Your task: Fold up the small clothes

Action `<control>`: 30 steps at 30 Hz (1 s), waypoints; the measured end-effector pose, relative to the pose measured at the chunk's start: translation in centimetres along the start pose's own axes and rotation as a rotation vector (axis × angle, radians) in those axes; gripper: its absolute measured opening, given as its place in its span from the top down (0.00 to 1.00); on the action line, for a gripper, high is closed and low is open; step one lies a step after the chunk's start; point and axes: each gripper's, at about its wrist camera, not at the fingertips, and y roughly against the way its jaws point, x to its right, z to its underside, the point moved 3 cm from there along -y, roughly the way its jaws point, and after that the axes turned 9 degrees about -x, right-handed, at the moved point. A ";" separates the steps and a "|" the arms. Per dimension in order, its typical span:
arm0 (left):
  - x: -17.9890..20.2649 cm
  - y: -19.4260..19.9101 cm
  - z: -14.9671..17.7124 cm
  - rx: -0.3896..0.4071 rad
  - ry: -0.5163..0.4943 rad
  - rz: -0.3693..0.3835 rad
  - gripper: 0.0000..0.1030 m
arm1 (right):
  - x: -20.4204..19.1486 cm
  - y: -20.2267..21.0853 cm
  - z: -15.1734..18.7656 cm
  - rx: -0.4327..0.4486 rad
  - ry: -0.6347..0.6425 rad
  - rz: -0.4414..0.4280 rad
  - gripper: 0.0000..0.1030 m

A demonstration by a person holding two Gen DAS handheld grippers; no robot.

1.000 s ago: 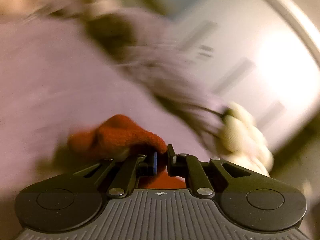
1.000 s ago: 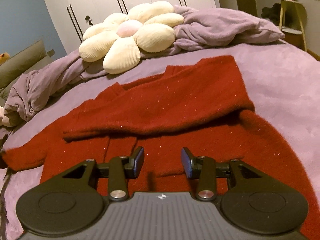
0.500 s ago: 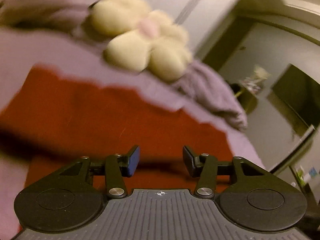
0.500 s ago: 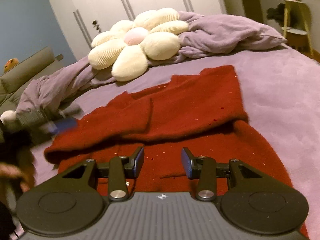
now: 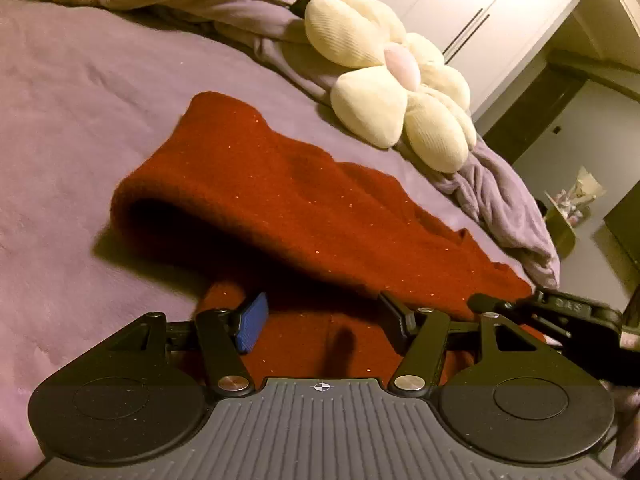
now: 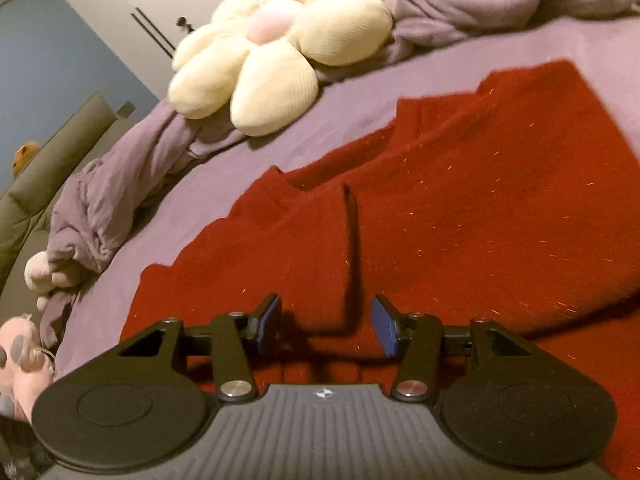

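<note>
Left tongs [image 5: 320, 318] wide apart, nothing between the blue pad and the black finger; they hang low over the near part of the red sweater [image 5: 304, 208], no clear contact with the knit. Right tongs [image 6: 326, 326] also spread wide, empty, just above the same sweater [image 6: 440, 216]; cannot tell if the tips brush the fabric. Right tongs also show in the left wrist view as a black finger assembly [image 5: 560, 312] at the right edge, close beside the left ones, over the sweater's near right part.

No containers in view.

Sweater lies on the purple bed [image 5: 80, 120], toward its middle. One side is folded over the body, leaving a rounded puffed fold at the left with a dark shadow under it. In the right wrist view a sleeve or flap lies across the body with a raised crease running toward the tongs.

Flower pillow [image 5: 396, 80], cream with a pink centre, sits past the sweater toward the head of the bed; same pillow in the right wrist view [image 6: 272, 52]. Bunched purple blanket [image 5: 500, 200] runs along the far edge of the bed beside and under the pillow. White wardrobe doors [image 5: 460, 8] behind. Pink plush toys [image 6: 24, 356] at the left edge of the bed in the right wrist view.

Both tools point forward over the bed from the near edge, the left view tilted. Hands not visible.
</note>
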 end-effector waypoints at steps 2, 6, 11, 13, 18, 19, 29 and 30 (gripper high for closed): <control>0.0 0.0 -0.3 0.001 -0.006 -0.010 0.36 | -0.6 -0.1 -0.3 0.012 0.044 0.029 0.82; 0.0 -0.4 -1.7 0.016 0.010 -0.036 0.34 | -0.7 3.5 -1.0 0.171 0.087 0.078 0.88; 0.1 -1.3 -2.5 -0.016 0.019 -0.060 0.34 | 3.3 6.6 -1.1 0.285 0.066 0.332 0.88; 0.3 -1.7 -2.5 -0.022 0.021 -0.054 0.33 | 5.5 6.4 -1.1 0.236 0.017 0.316 0.87; 0.6 -2.2 -2.4 -0.036 0.015 -0.070 0.33 | 8.4 5.7 -1.2 0.183 -0.080 0.207 0.68; 0.7 -2.2 -2.5 -0.039 0.011 -0.077 0.32 | 8.4 5.3 -1.4 0.180 -0.076 0.190 0.66; 2.4 -2.2 -2.6 -0.046 -0.085 -0.121 0.27 | 4.4 6.5 -2.0 0.278 0.156 0.402 0.92; 2.5 -2.3 -2.5 -0.055 -0.089 -0.119 0.27 | 4.4 6.9 -1.8 0.304 0.164 0.456 0.92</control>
